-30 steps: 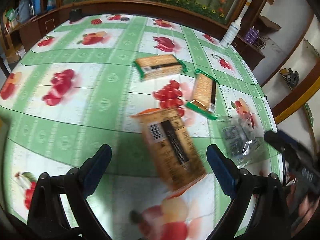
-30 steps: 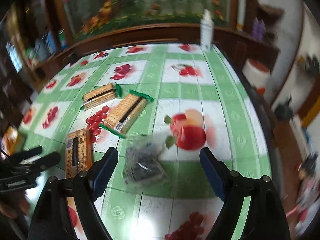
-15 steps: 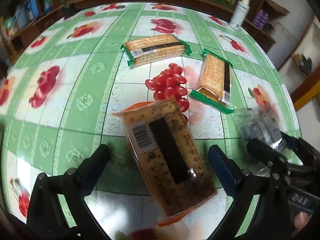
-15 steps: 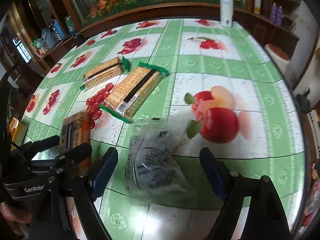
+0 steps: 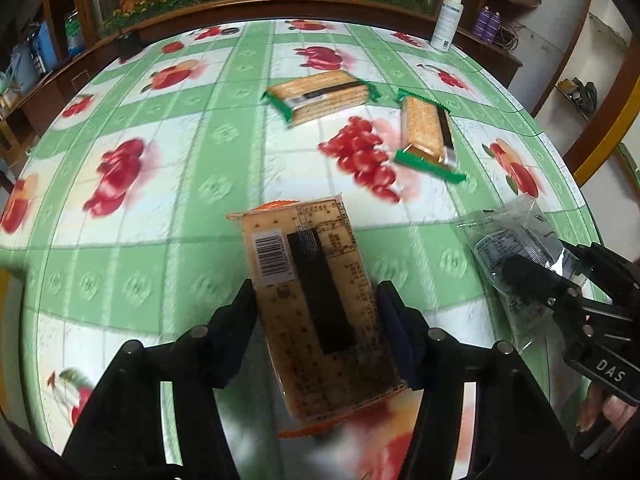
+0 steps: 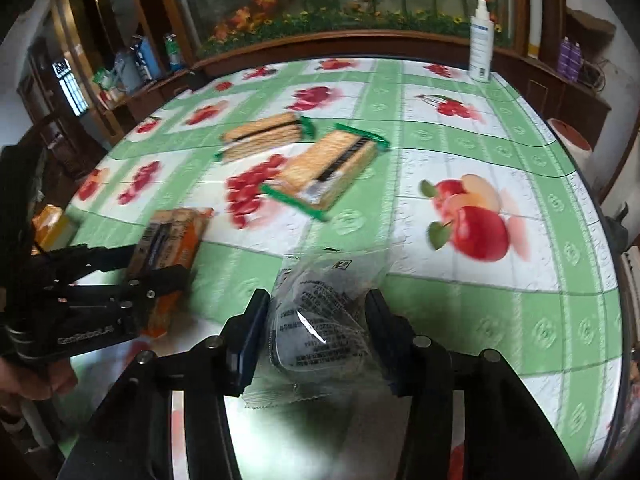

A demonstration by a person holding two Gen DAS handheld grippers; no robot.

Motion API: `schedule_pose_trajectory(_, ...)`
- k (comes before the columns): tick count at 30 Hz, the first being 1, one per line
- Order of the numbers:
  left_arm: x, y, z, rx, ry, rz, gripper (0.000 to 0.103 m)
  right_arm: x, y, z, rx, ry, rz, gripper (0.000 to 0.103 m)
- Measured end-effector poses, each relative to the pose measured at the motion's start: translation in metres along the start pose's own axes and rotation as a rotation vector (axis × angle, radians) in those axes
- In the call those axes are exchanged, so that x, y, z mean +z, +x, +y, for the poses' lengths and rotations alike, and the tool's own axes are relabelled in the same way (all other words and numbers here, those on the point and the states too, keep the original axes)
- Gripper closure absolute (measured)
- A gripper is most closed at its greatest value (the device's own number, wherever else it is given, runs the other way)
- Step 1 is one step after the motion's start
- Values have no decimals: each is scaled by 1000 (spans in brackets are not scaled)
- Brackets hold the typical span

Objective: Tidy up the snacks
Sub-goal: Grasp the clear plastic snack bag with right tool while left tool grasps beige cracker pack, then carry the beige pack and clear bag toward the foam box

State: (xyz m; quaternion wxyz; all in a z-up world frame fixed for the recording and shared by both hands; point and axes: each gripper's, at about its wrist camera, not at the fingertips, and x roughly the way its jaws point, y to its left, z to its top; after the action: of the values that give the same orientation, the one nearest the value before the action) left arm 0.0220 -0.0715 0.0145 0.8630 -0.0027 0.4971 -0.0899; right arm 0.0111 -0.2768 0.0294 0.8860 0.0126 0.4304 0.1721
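The fingers [image 5: 394, 332] of the left gripper [image 5: 316, 320] are closing on the orange cracker pack [image 5: 316, 304], one pad at each long side and both touching the wrapper. The right gripper [image 6: 316, 332] has closed its fingers [image 6: 250, 332] onto the clear bag of dark snacks [image 6: 320, 320], the film bunched between the pads. Both packs lie at the near edge of the table [image 5: 192, 216], the orange one to the left and the clear bag to the right.

To do this step well, the left grip probably needs only enough squeeze to hold the pack, since crackers inside would likely crack under more. The bag's film looks slippery and loose, so the right hold may be on wrapper more than contents; a slow, level lift would show whether it slides.

Two green-ended biscuit packs [image 5: 320, 96] [image 5: 428, 136] lie farther out near the table's middle, close together but apart. A white spray bottle [image 6: 482, 48] stands at the far right edge. No box, tray or basket for the snacks is visible.
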Motion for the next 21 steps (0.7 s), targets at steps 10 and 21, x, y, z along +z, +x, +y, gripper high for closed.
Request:
schedule_pose_trajectory(10, -26, -48, 36, 22, -30, -66, 42, -6, -12, 46, 87, -29, -54, 54)
schedule_pose_trajectory(21, -46, -91, 83, 86, -77, -132, 42, 0, -5, 107, 167, -106, -62, 54)
